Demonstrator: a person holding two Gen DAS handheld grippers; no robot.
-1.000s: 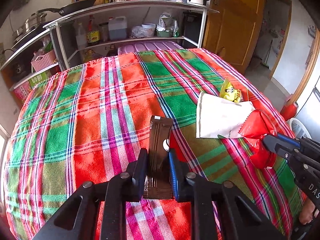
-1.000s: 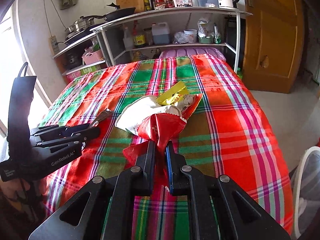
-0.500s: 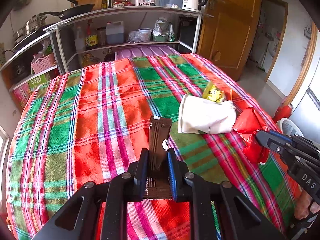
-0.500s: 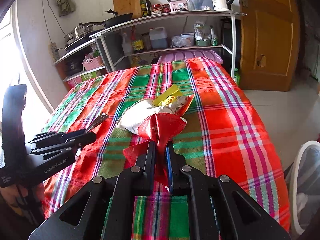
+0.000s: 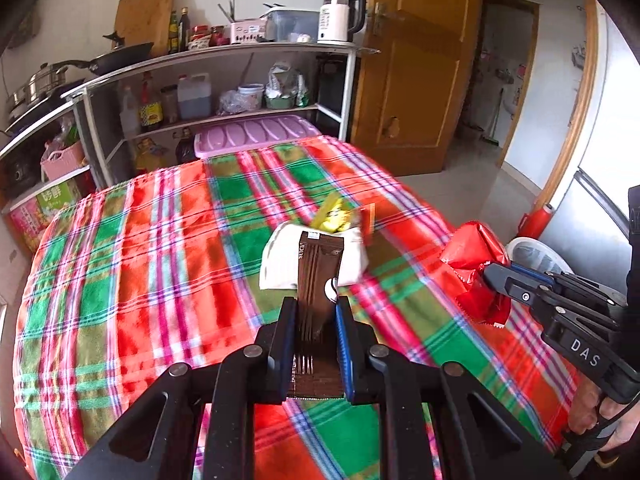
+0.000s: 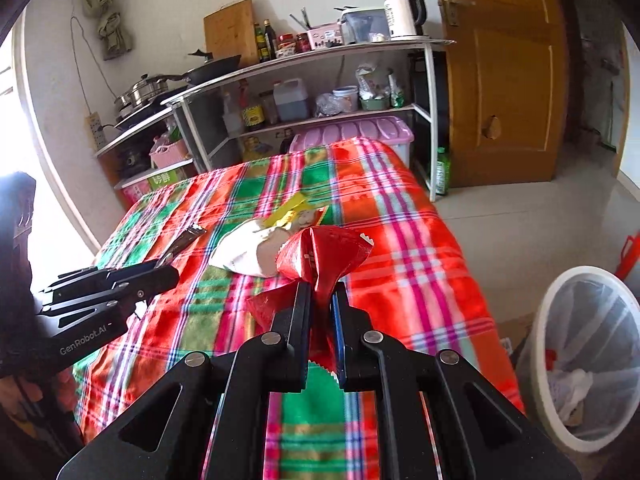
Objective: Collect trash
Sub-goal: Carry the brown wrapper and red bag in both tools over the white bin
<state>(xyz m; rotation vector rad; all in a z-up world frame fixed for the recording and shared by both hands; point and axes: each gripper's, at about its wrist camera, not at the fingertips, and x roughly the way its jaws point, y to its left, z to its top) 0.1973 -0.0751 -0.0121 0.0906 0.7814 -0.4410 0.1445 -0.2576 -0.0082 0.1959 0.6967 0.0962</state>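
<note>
Tilting down over the plaid tablecloth [image 5: 152,264], the left gripper [image 5: 316,320] clamps a brown wrapper [image 5: 318,280] upright between its pads, lifted off the cloth; the right gripper [image 5: 496,276] beside it pinches a red wrapper [image 5: 472,252].

From the right wrist, the right gripper [image 6: 320,304] angles downward, pinching that red wrapper [image 6: 324,256] above the cloth, near a lined trash bin [image 6: 580,352] on the floor.

Standing on top shelf [image 5: 224,54]: white kettle [image 5: 338,16], cutting board [image 5: 144,16]. Lying below: purple lid [image 5: 256,134]. Covering table: plaid cloth [image 5: 140,248].
</note>
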